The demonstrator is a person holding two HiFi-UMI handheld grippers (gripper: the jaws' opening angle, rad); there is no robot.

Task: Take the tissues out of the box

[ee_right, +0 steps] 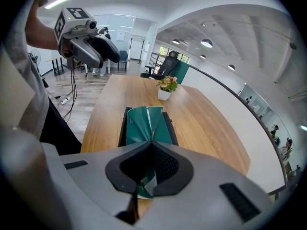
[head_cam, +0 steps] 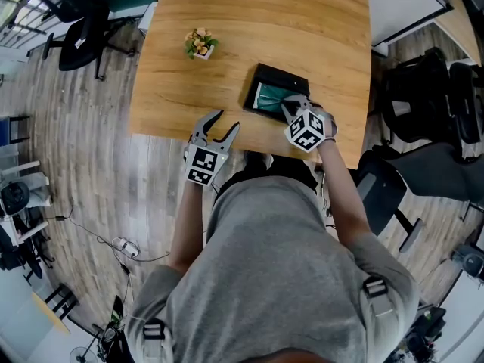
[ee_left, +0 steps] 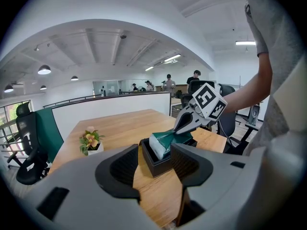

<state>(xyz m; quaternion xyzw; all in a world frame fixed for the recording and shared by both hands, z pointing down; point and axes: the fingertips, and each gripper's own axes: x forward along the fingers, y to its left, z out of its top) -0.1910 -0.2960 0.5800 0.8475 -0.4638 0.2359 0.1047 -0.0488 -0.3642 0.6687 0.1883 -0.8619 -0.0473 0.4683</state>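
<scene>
Right hand-held gripper (head_cam: 290,106) pinches tissue pack (ee_right: 144,123), lengthwise along box (head_cam: 281,76); left hand-held gripper (head_cam: 228,120) spread.

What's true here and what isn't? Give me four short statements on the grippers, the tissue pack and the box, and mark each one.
1. The right gripper is shut on the green tissue pack. True.
2. The left gripper is clamped on the black box. False: its jaws stand open and empty, apart from the box, by the near edge of the table.
3. The tissue pack lies flat on the table, clear of the box. False: its lower part sits in the box, and its pinched top is raised above the rim.
4. A small potted plant stands on the table, apart from the box. True.
</scene>
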